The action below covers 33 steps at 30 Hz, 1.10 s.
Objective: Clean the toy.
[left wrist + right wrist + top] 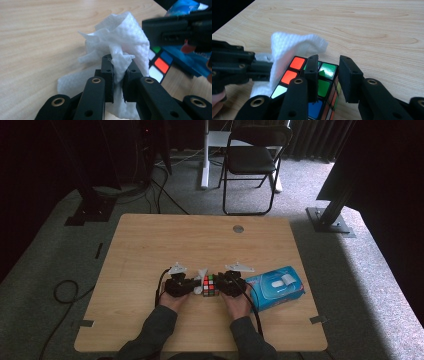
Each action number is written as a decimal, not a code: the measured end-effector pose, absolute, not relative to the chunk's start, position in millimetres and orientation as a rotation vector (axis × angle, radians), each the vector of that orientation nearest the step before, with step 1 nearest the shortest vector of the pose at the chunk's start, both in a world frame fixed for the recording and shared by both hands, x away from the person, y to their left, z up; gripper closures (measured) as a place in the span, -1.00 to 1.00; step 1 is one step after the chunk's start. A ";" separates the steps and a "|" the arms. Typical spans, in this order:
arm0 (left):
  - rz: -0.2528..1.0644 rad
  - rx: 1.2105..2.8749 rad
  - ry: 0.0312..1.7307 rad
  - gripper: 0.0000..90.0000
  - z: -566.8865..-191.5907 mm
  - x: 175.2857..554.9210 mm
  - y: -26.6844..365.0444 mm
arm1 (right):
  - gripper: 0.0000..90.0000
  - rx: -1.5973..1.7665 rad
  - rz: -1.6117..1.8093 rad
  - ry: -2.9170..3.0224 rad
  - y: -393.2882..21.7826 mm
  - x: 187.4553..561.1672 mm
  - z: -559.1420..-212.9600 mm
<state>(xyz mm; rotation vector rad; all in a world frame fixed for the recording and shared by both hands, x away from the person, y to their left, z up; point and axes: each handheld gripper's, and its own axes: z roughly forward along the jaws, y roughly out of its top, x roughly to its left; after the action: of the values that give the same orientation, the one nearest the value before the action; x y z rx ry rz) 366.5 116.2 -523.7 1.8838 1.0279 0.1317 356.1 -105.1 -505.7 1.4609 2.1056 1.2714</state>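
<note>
A crumpled white wipe (pixel 125 32) is pinched between the jaws of my left gripper (pixel 119 62), which is shut on it and holds it against the left side of a colour-stickered puzzle cube (pixel 210 285). The cube rests on the table between both hands. My right gripper (pixel 328 62) hovers over the cube's (pixel 323 87) top right edge, with a narrow gap between its jaws through which green stickers show. Its left jaw lies across the top face, its right jaw just past the edge. The wipe (pixel 289 45) drapes over the cube's far left corner.
A blue pack of wipes (pixel 275 287) lies just right of my right hand. The wooden table (pixel 200 240) stretches bare beyond the cube. A black folding chair (pixel 252 160) stands past the far edge.
</note>
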 end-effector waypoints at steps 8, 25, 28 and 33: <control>0.145 1.887 1.056 0.83 -524.7 370.0 113.4 | 0.55 1.460 1.276 2.091 -104.9 354.8 -506.7; 0.179 1.994 1.113 0.84 -544.9 371.8 104.5 | 0.55 1.454 1.282 2.068 -104.3 352.4 -508.4; 0.175 1.977 1.112 0.83 -543.7 370.8 106.4 | 0.55 1.459 1.286 2.062 -104.2 351.7 -508.8; 0.180 1.937 1.100 0.83 -533.4 365.6 111.4 | 0.55 1.460 1.291 2.060 -104.6 351.6 -509.3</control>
<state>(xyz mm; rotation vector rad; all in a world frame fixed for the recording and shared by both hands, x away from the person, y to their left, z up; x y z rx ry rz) 365.6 111.4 -533.4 1.9373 1.1003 0.1795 351.6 -104.6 -509.3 1.4602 2.0603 1.2910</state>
